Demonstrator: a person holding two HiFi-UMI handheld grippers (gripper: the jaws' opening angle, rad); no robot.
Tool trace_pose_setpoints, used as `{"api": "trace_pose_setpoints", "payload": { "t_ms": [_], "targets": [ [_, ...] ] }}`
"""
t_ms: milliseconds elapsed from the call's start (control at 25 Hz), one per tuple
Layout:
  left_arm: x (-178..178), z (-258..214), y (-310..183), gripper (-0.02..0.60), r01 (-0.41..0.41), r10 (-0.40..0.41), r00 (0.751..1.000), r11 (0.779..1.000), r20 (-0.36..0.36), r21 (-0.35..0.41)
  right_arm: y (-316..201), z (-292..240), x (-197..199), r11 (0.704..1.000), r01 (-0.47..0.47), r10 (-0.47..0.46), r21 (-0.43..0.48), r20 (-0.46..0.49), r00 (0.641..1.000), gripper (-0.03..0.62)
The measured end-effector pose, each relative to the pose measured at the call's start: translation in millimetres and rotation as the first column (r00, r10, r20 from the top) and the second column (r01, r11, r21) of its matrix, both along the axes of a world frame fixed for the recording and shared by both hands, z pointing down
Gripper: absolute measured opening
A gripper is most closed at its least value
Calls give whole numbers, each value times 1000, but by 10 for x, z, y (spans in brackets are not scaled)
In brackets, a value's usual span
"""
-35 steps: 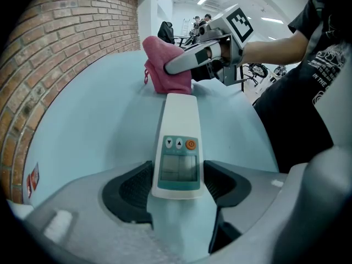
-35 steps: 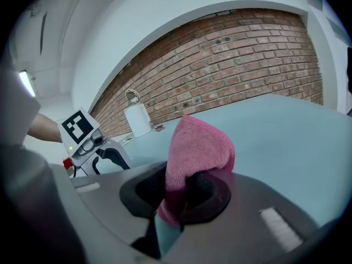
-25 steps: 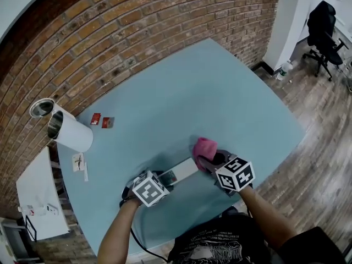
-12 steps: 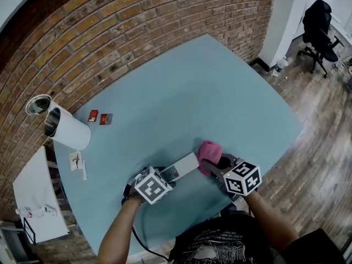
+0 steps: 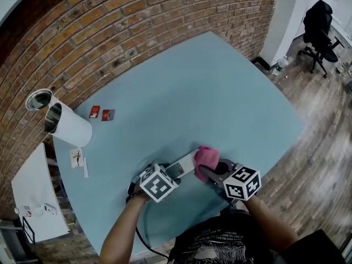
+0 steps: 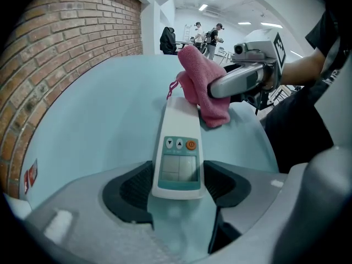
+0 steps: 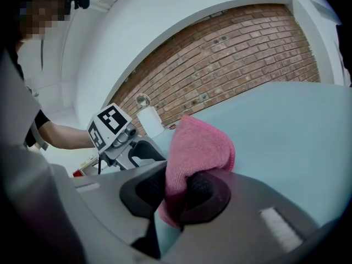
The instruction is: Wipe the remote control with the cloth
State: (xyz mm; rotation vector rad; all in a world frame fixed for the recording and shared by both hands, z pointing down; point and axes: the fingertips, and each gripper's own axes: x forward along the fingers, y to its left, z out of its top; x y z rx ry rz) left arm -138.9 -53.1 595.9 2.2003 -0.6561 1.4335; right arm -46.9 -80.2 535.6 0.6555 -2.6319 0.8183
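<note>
The white remote control (image 5: 181,168) lies on the light blue table (image 5: 209,92), its screen and buttons facing up (image 6: 177,147). My left gripper (image 5: 169,176) is shut on its near end, a pad on each side (image 6: 177,185). The pink cloth (image 5: 206,157) rests bunched over the remote's far end (image 6: 202,87). My right gripper (image 5: 213,169) comes in from the right and is shut on the cloth (image 7: 198,147), with folds squeezed between its dark pads (image 7: 176,194). The cloth hides the remote's far tip.
A white cylinder (image 5: 70,128) lies at the table's left with a metal cup (image 5: 39,99) beside it. Two small red cards (image 5: 102,113) and paper slips (image 5: 78,158) lie nearby. The brick wall (image 5: 137,21) borders the far side. An office chair (image 5: 324,21) stands on the wooden floor.
My right gripper has slid the cloth in over the remote's far end. The left gripper has kept the remote still.
</note>
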Motion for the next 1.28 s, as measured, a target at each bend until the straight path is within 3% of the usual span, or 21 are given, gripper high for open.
{"api": "trace_pose_setpoints", "payload": {
  "t_ms": [800, 920, 1080, 1280],
  "targets": [
    [24, 3, 21, 287, 0, 0, 1000, 1000, -24, 5, 376, -89, -670, 986, 168, -167, -21, 21, 986, 65],
    [15, 2, 7, 287, -4, 4, 1000, 1000, -28, 6, 106, -357, -753, 983, 178, -179, 45, 20, 984, 66],
    [25, 10, 16, 287, -9, 9, 1000, 1000, -16, -6, -241, -485, -966, 953, 257, -249, 158, -72, 966, 66],
    [31, 14, 12, 287, -13, 13, 1000, 1000, -3, -16, -452, -439, -1247, 928, 320, -303, 188, -112, 946, 66]
  ]
}}
